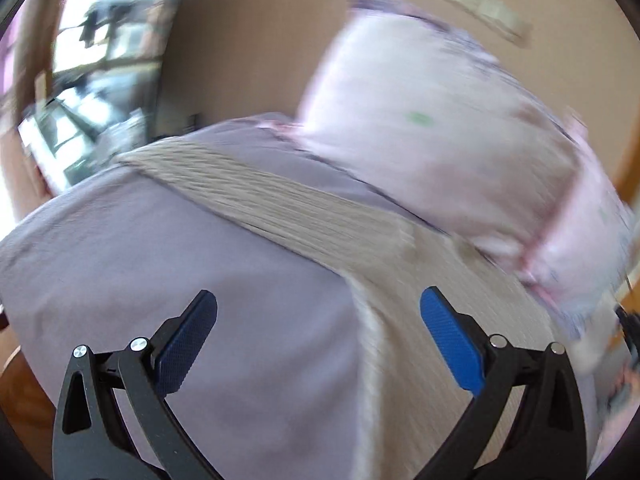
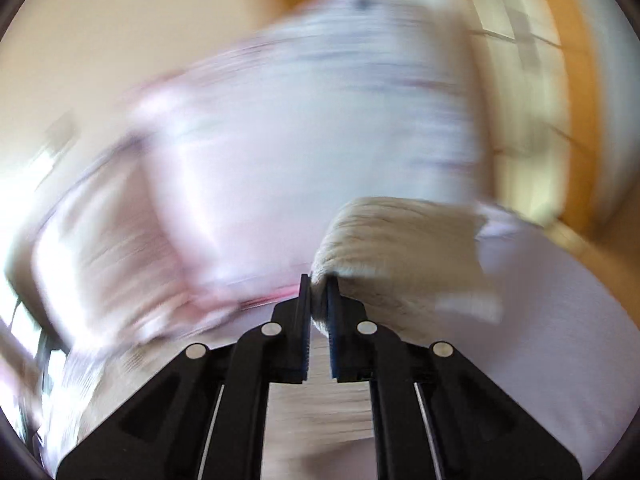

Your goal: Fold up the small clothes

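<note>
A beige ribbed garment (image 1: 304,216) lies spread across a lavender bedsheet (image 1: 140,248), one long part reaching toward the far left. My left gripper (image 1: 318,308) is open and empty, hovering over the garment's near edge. In the right wrist view my right gripper (image 2: 319,286) is shut on a bunched fold of the same beige garment (image 2: 400,248), lifted off the bed. Both views are motion-blurred.
A pale pink pillow (image 1: 432,120) lies at the head of the bed, right behind the garment; it also shows in the right wrist view (image 2: 300,128). A bright window (image 1: 104,32) is at far left. Wooden furniture (image 2: 532,80) stands at the right.
</note>
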Demonstrator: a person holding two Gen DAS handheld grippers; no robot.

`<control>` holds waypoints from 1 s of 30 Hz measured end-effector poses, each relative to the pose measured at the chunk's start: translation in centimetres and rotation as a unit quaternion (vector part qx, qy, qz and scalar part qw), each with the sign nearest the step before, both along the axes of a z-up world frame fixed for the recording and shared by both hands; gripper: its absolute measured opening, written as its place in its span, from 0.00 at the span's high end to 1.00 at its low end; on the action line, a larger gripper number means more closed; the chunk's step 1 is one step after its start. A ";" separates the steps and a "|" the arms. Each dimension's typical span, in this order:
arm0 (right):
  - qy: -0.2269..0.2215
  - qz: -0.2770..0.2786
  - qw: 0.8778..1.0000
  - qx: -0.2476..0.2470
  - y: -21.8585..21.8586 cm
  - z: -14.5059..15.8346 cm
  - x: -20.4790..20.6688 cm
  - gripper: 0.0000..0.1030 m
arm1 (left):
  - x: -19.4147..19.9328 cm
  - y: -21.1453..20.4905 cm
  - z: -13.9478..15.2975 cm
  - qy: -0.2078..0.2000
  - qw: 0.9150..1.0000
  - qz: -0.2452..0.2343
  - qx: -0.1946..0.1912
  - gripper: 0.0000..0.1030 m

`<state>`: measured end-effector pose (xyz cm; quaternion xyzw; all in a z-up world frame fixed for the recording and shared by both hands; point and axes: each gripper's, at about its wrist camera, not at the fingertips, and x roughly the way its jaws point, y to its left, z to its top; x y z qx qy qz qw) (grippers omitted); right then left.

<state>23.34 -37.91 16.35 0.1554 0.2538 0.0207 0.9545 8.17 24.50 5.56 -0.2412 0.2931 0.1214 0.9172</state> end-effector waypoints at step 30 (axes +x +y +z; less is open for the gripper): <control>0.101 0.209 0.971 -0.060 16.7 -5.3 -2.2 0.14 | 11.9 19.2 -1.4 0.056 0.977 0.168 -0.116 0.93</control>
